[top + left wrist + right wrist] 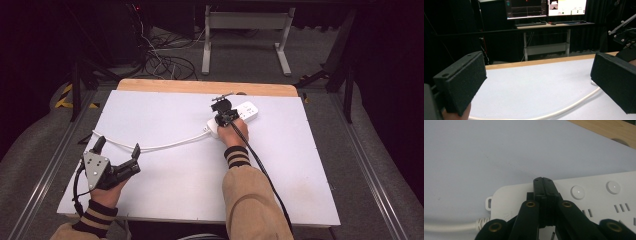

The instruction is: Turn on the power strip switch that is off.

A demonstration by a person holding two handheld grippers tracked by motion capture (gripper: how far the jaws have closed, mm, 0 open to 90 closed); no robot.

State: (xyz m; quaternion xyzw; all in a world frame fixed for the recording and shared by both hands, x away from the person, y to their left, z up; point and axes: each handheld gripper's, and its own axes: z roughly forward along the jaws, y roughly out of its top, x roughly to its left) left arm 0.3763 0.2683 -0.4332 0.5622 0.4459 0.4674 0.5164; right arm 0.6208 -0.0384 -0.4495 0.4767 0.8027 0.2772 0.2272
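Note:
A white power strip (248, 111) lies at the far middle of the white table (175, 190). Its white cable (165, 146) runs left across the board. My right gripper (225, 120) points down at the strip's cable end. In the right gripper view its jaws (543, 180) are shut with nothing between them, their tips over the strip (596, 198) beside two round buttons. My left gripper (118, 147) rests near the front left, open wide. In the left gripper view the cable (574, 105) passes low between its jaws (537, 72), touching neither.
A wooden strip (205, 86) edges the table's far side. Beyond it stand a desk frame (245, 20) and tangled floor cables (165, 62). The right gripper's black cable (265, 175) trails along the sleeve. Monitors (544, 7) glow on the far desk.

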